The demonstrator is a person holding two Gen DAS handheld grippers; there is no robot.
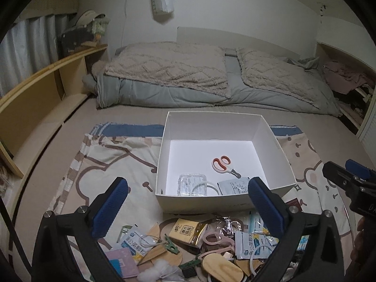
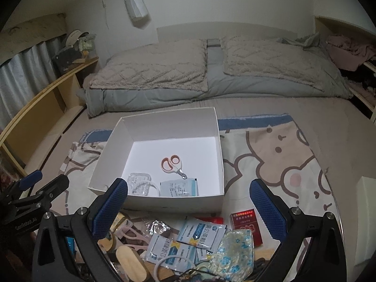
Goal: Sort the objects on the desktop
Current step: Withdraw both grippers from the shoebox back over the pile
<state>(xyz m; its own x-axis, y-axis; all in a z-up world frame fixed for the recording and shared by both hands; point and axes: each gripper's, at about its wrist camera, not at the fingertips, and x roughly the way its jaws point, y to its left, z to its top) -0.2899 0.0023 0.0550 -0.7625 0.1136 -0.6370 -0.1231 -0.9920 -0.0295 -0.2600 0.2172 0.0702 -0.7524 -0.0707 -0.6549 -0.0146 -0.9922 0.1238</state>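
Observation:
A white open box [image 1: 164, 202] [image 2: 218, 155] stands on a bear-print cloth on the bed. Inside lie orange-handled nail clippers [image 1: 222, 163] [image 2: 171, 163], a clear plastic case [image 1: 192, 184] [image 2: 138, 183] and a white-blue sachet [image 1: 232, 186] [image 2: 178, 188]. In front of the box lies a pile of small items: sachets [image 2: 202, 231], a yellow box [image 1: 185, 231], a red box [image 2: 245, 224], a floral mask [image 2: 235, 251], a wooden oval [image 1: 222, 268]. My left gripper [image 1: 186, 209] is open and empty above the pile. My right gripper [image 2: 188, 211] is open and empty above the pile too.
The bear-print cloth [image 2: 282, 155] covers the mattress. Folded grey quilts with beige pillows [image 1: 169, 68] lie behind the box. A wooden shelf [image 1: 42, 89] runs along the left. The right gripper shows at the right edge of the left wrist view [image 1: 347, 181].

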